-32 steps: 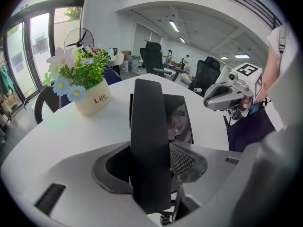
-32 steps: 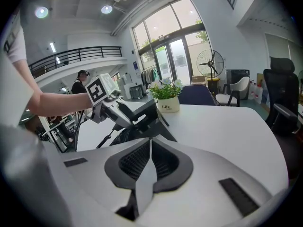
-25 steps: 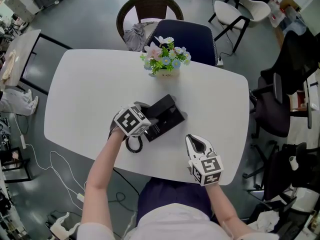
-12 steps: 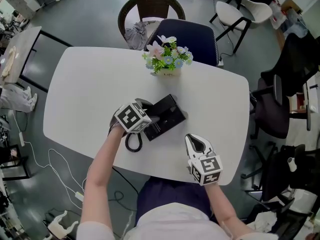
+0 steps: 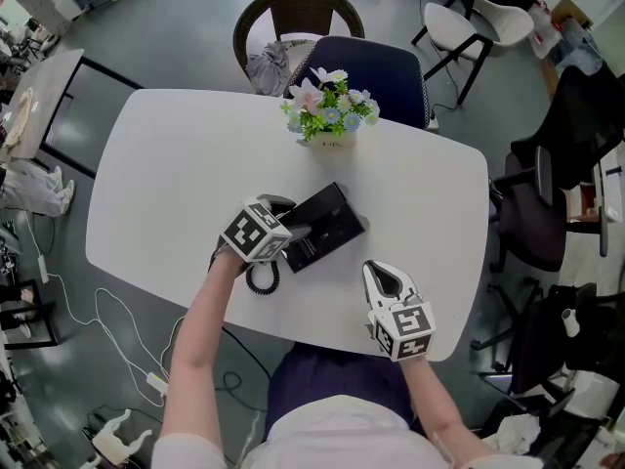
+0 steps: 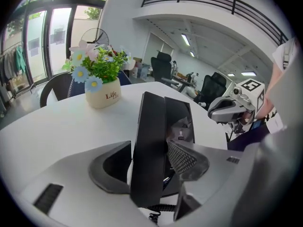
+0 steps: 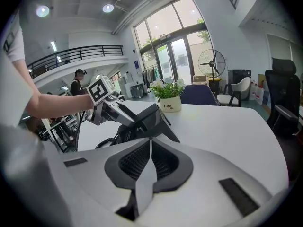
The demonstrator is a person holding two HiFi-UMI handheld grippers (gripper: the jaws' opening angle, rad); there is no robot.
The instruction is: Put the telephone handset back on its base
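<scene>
Handset: black slab-shaped telephone handset [image 6: 150,122] lies along black wedge-shaped plastic base [image 6: 182,115] on white oval table [image 5: 176,174] | left gripper [image 6: 149,148]: jaws just been opening, apart astride handset | right gripper [image 7: 150,148]: jaws together, empty

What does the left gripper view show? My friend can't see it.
A black telephone handset stands between the open jaws of the left gripper, which have just been opening, with the phone base right behind it. A pot of flowers sits farther back on the white table, and the right gripper shows at the right.
</scene>
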